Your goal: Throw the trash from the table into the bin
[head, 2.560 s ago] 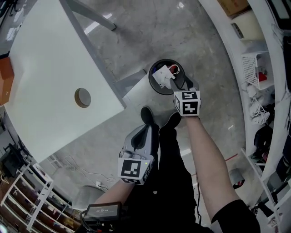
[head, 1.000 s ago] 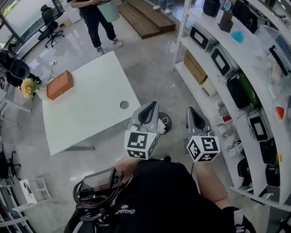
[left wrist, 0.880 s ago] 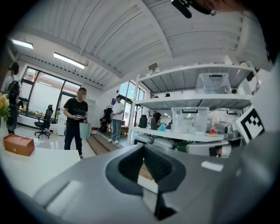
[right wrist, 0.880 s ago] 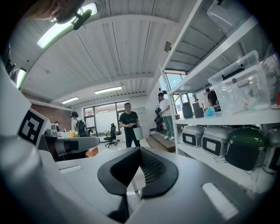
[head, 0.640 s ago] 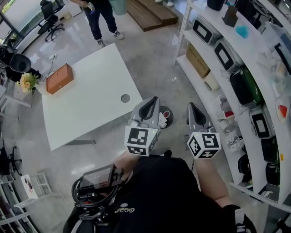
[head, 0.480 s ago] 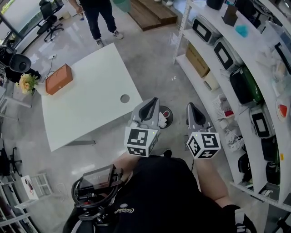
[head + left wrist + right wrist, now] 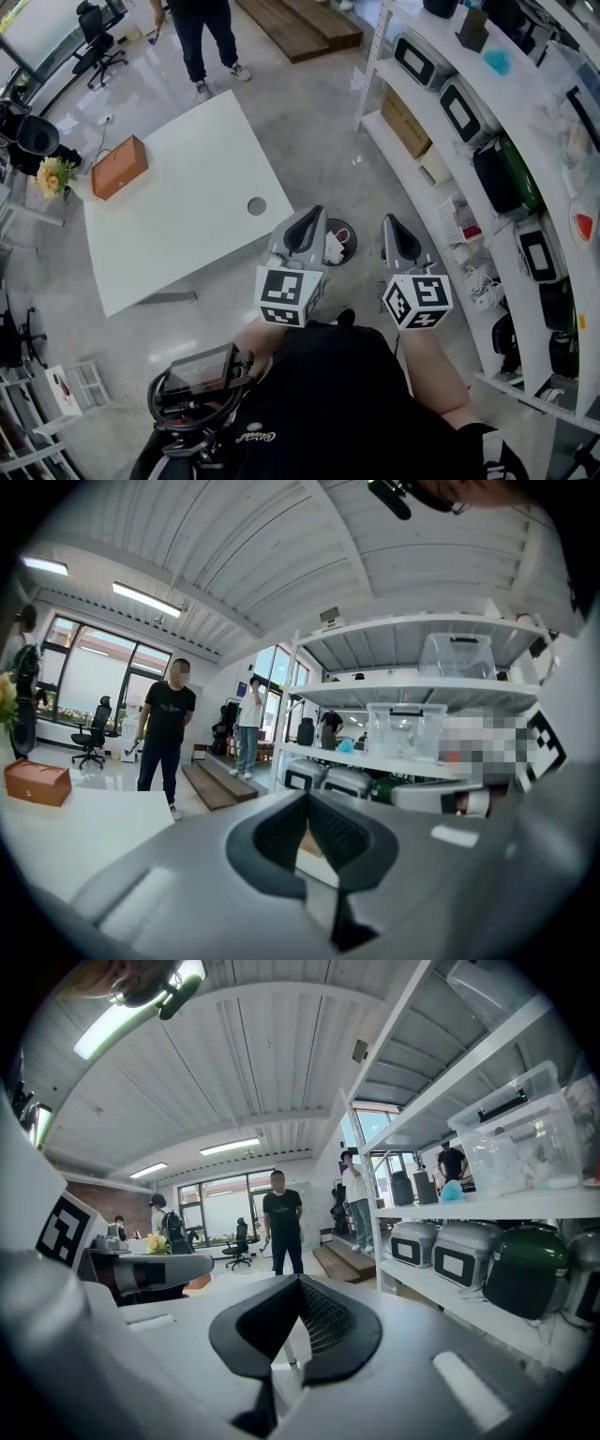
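Head view: round black bin [image 7: 348, 236] on glossy grey floor holds crumpled white trash [image 7: 331, 251]. Smooth white table [image 7: 178, 211] corner near bin, open floor around it. Bin shows between left gripper [image 7: 303, 223] and right gripper [image 7: 397, 234]; both ribbed jaw pairs pressed together, empty.

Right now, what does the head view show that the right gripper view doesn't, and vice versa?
Only the head view: the bin on the floor with white trash in it, and the round hole in the white table. Only the right gripper view: the ceiling lights, and the right gripper with its jaws closed together, empty. Both: the shelves of appliances and the standing person in dark clothes.
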Motion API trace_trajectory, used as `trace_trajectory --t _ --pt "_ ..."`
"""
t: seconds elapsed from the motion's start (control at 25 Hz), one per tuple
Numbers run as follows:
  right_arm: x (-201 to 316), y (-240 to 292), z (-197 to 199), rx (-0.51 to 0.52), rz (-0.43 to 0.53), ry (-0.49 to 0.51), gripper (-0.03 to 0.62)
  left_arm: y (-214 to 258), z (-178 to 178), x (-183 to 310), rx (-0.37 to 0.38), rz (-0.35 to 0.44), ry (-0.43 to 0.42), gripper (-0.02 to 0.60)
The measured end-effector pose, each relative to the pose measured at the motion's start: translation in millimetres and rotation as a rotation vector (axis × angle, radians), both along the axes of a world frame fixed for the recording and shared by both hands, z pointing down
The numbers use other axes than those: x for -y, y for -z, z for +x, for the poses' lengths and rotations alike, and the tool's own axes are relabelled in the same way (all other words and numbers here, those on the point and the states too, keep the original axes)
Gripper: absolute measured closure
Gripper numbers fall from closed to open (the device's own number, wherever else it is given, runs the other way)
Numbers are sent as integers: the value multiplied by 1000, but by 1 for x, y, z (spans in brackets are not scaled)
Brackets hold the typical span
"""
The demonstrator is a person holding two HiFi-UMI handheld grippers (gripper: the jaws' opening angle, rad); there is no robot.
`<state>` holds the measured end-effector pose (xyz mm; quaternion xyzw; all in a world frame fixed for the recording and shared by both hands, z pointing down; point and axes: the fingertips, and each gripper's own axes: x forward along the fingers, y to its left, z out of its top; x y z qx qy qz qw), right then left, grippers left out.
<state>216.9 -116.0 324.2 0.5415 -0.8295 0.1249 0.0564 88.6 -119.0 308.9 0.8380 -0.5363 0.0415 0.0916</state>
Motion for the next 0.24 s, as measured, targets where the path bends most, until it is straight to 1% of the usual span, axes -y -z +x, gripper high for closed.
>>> trace_trajectory --t 0.24 --pt "5 -2 -9 2 -1 7 594 -2 -7 3 -1 -3 5 572"
